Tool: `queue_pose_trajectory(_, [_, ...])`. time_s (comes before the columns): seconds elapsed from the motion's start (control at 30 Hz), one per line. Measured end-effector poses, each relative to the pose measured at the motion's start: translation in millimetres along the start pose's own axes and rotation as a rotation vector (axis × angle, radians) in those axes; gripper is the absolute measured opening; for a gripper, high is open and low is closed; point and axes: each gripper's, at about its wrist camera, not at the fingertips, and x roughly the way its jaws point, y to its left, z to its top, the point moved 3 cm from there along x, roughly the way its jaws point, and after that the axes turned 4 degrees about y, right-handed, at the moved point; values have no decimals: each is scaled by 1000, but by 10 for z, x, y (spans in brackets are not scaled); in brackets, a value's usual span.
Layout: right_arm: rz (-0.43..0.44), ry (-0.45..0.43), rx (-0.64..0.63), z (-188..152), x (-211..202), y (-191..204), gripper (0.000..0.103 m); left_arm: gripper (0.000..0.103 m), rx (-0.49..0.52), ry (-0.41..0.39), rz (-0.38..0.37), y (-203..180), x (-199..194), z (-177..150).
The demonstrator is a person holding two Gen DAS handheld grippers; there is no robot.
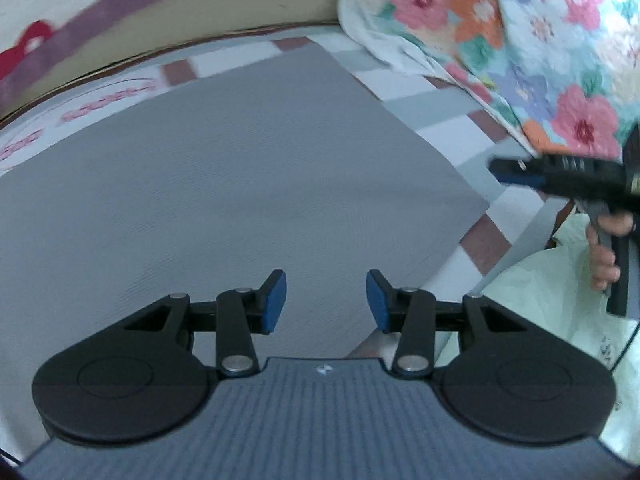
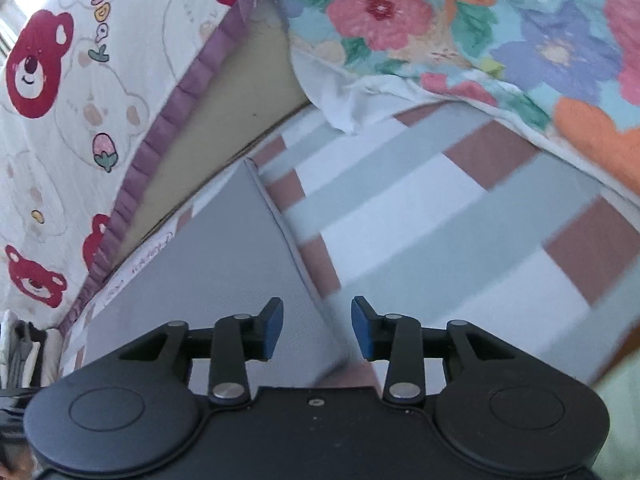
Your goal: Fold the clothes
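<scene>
Grey cloth (image 1: pixel 224 168), plain, no print. Sheet (image 2: pixel 432 220) under it: checked white, pale grey-green, reddish-brown. Quilt (image 2: pixel 480 28): light blue with pink, orange, purple flowers, green leaves, white edge. Bear blanket (image 2: pixel 80 92): cream, red bears, purple frill. Gripper pads (image 1: pixel 276 304) blue, bodies black. Pale green fabric (image 1: pixel 540 300), plain.

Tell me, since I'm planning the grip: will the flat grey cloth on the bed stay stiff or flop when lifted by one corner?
The grey cloth will probably flop: it lies thin and flat on the checked sheet. Its fine-ribbed surface likely grips pads rather than slipping. It looks light.
</scene>
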Motion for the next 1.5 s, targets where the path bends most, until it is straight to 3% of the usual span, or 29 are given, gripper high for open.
queue_pose_trajectory(0.13, [60,67,-9,190,295,-23,43,43,-80,52,-35,-39,274,-15])
queue_pose_trajectory(0.27, [80,144,53,224,529,-75,43,43,-70,64,31,-90,349,-112])
queue_pose_trajectory(0.33, [94,161,146,206,563,-125,46,43,-80,78,41,-55,376,-171])
queue_pose_trajectory(0.4, [185,199,336,170,581,-250,47,43,-107,72,29,-25,378,-221])
queue_pose_trajectory(0.47, [269,233,440,101,653,-323,47,43,-108,58,25,-20,352,-247])
queue_pose_trajectory(0.67, [304,210,398,121,763,-209,46,45,-102,38,47,-78,338,-285])
queue_pose_trajectory(0.77, [298,186,348,133,770,-70,12,45,-135,36,42,-51,329,-293])
queue_pose_trajectory(0.87, [291,161,298,146,777,68,12,45,-227,70,62,59,277,-283])
queue_pose_trajectory(0.93, [293,144,268,160,770,168,12,45,-286,43,77,171,140,-305])
queue_pose_trajectory(1.1, [387,133,187,278,629,689,12,45,-379,-42,98,532,-283,-481])
queue_pose_trajectory(1.23, [448,163,82,344,584,1262,11,47,-430,3,176,925,-556,-749])
queue_pose_trajectory(1.37, [529,220,-41,208,622,2034,11,47,-487,-29,171,1365,-907,-1044])
queue_pose_trajectory(1.5, [604,336,-180,-159,798,2935,11,49,-556,-86,154,1735,-1144,-1336])
